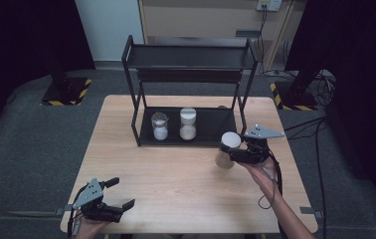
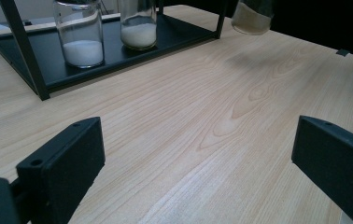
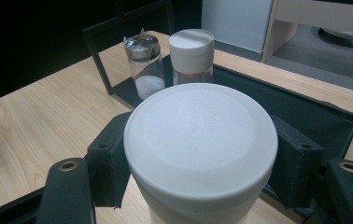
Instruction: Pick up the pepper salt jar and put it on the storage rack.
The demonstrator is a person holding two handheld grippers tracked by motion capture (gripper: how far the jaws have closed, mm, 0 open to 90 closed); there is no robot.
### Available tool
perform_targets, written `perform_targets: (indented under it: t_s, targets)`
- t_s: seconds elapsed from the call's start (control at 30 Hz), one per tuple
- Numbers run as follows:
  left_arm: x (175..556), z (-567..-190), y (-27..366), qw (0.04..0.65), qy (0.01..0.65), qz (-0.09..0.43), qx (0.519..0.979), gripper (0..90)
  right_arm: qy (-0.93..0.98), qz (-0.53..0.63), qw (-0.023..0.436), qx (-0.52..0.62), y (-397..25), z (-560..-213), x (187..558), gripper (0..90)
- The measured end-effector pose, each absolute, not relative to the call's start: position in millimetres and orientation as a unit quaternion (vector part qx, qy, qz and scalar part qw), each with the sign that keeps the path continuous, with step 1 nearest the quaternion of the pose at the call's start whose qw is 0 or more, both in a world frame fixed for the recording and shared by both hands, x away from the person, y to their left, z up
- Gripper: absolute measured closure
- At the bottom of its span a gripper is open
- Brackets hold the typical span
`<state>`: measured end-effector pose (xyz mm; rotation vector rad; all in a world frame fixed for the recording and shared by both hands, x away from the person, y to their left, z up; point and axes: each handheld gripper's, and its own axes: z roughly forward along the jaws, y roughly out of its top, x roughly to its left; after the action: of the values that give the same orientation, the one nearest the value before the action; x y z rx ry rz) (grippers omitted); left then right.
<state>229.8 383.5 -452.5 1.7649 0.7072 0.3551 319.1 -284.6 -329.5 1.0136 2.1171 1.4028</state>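
Observation:
A jar with a white lid (image 1: 230, 141) (image 3: 200, 140) and pale contents hangs just above the table, in front of the rack's right end; my right gripper (image 1: 235, 152) (image 3: 198, 154) is shut on it just below the lid. The jar's lower part (image 2: 251, 16) shows lifted off the wood, its shadow beneath. Two more jars stand on the black rack's (image 1: 146, 141) bottom shelf: a silver-topped one (image 1: 160, 125) (image 2: 79, 32) (image 3: 144, 65) and a white-lidded one (image 1: 188, 124) (image 2: 138, 23) (image 3: 192, 51). My left gripper (image 1: 118, 193) (image 2: 198, 172) rests open at the table's near left corner, holding nothing.
The rack has an upper shelf (image 1: 191, 55) with nothing visible on it and thin black legs (image 2: 23, 46) at its corners. The wooden table (image 1: 176, 184) is bare between the two grippers. Grey floor and dark stands surround the table.

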Motion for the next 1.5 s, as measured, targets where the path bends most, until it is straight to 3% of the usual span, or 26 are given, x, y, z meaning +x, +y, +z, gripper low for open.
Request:
perform_targets:
  t_s: [0.6,1.5]
  targets:
    - [230,-452,384,0.568,0.300,0.150,0.752,1.5,0.750,0.493,0.222,0.381,-261,-316,351,33.0]
    - [230,-453,384,0.568,0.301,0.149,0.751,1.5,0.723,0.474,0.270,0.423,-237,-325,394,33.3]
